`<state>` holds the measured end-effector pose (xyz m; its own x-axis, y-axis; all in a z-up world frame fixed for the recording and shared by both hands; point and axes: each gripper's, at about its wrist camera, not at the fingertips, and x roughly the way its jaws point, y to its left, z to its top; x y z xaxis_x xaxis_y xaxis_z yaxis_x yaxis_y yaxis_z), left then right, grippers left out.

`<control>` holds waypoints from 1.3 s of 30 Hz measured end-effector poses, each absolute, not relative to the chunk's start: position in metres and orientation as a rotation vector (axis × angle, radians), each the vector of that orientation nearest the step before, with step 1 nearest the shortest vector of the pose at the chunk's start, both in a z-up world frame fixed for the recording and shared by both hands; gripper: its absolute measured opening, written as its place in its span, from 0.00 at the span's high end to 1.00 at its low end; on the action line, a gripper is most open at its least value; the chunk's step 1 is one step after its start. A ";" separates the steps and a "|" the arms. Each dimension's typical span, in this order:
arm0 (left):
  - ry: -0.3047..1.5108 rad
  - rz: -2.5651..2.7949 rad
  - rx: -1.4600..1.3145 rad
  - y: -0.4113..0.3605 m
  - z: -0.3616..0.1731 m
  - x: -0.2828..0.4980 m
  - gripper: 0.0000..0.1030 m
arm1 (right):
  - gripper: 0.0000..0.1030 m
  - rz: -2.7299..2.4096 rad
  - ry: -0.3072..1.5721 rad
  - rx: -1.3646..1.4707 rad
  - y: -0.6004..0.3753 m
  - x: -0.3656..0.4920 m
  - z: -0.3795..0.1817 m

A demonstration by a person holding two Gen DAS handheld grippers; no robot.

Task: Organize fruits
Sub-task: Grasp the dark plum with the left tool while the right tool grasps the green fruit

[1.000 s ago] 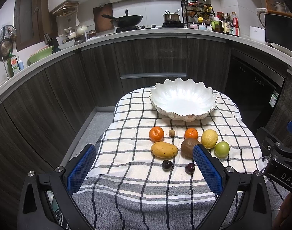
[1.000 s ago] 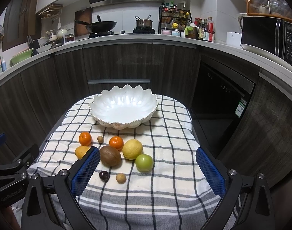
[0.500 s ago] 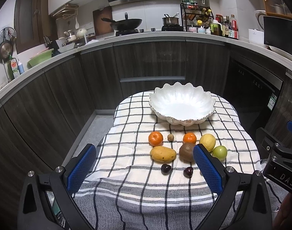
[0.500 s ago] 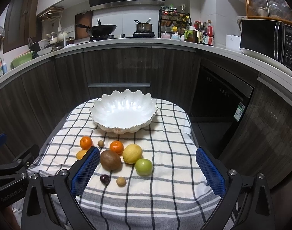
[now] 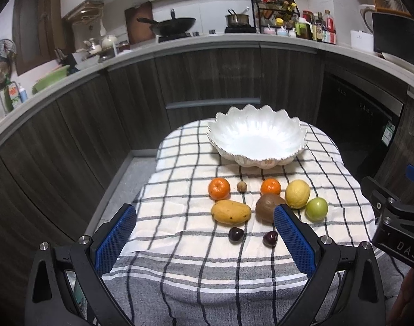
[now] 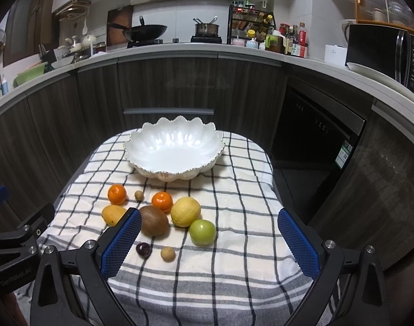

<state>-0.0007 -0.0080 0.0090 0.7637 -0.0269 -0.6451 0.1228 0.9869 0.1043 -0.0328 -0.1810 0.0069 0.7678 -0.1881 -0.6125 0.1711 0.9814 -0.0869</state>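
On checked cloth (image 5: pixel 179 203), scalloped white bowl (image 5: pixel 257 138)

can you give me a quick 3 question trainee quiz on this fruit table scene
1. True or false: the white bowl already holds fruit.
2. Which fruit touches the lemon on its near right side? A) mango B) green apple C) cherry
3. Fill in: both the left tool and the right tool are ____ and hold nothing.

Key: 1 false, the bowl is empty. 2 B, the green apple. 3 open.
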 end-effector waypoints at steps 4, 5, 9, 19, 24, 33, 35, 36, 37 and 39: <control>0.738 -0.098 0.146 -0.010 -0.009 0.013 0.00 | 0.02 -0.196 0.700 -0.029 -0.182 -0.018 -0.010; 0.747 -0.100 0.147 -0.011 -0.015 0.019 0.00 | 0.02 -0.196 0.708 -0.029 -0.183 -0.014 -0.015; 0.770 -0.102 0.159 -0.016 -0.034 0.036 0.00 | 0.02 -0.199 0.738 -0.031 -0.184 0.000 -0.033; 0.853 -0.119 0.167 -0.027 -0.081 0.070 0.07 | 0.02 -0.207 0.797 -0.040 -0.192 0.032 -0.073; 0.896 -0.130 0.186 -0.032 -0.101 0.077 0.11 | 0.04 -0.198 0.825 -0.035 -0.195 0.042 -0.090; 0.990 -0.155 0.213 -0.039 -0.134 0.087 0.33 | 0.21 -0.197 0.900 -0.028 -0.201 0.051 -0.117; 1.004 -0.161 0.216 -0.040 -0.140 0.087 0.34 | 0.21 -0.199 0.906 -0.024 -0.203 0.052 -0.120; 1.010 -0.164 0.216 -0.042 -0.143 0.087 0.38 | 0.21 -0.198 0.909 -0.022 -0.203 0.052 -0.121; 1.020 -0.169 0.215 -0.042 -0.145 0.088 0.41 | 0.21 -0.197 0.912 -0.020 -0.203 0.053 -0.122; 1.034 -0.176 0.215 -0.044 -0.149 0.088 0.46 | 0.26 -0.193 0.918 -0.017 -0.204 0.054 -0.124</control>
<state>0.0885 -0.0437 -0.1495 0.5004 -0.0434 -0.8647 0.2457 0.9648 0.0938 0.0540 -0.2035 -0.1239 0.5911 -0.1727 -0.7879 0.1585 0.9826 -0.0964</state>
